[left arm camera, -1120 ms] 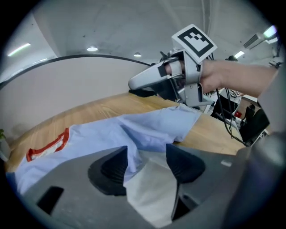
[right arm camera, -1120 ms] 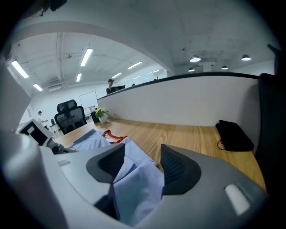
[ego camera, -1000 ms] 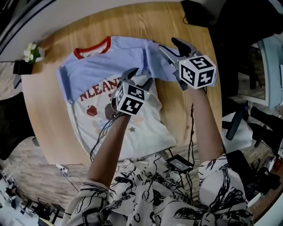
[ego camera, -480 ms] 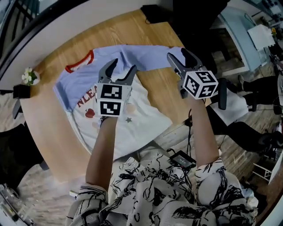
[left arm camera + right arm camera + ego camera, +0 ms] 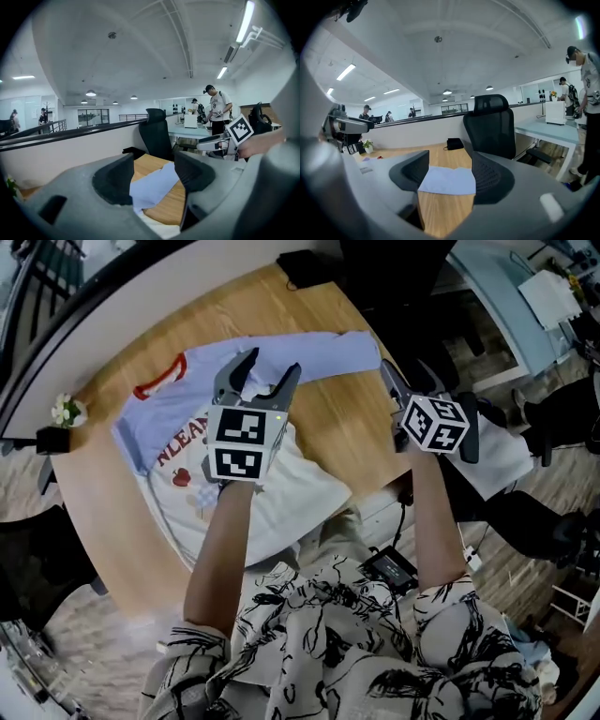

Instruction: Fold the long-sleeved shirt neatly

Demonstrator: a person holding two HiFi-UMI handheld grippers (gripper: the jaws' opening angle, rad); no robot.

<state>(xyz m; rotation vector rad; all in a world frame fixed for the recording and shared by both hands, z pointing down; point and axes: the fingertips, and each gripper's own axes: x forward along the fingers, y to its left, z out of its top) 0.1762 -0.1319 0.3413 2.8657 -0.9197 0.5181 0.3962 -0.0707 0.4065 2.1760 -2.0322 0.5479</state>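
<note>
The long-sleeved shirt lies flat on the round wooden table. It has a white body with red print, a red collar and light blue shoulders. One blue sleeve stretches out toward the far right edge. My left gripper hovers above the shirt's chest, open and empty; the sleeve shows between its jaws from well above. My right gripper hangs by the table's right edge, also open and empty. Past its jaws the sleeve's cuff end lies flat on the wood.
A small potted plant stands at the table's left edge and a black bag at its far edge. A black office chair stands just beyond the table on the right. A black box with cables lies near my lap.
Both grippers have lifted away from the shirt. The left one rose off the chest; the right one swung from the sleeve toward the table's right edge. The sleeve stays laid out flat.
</note>
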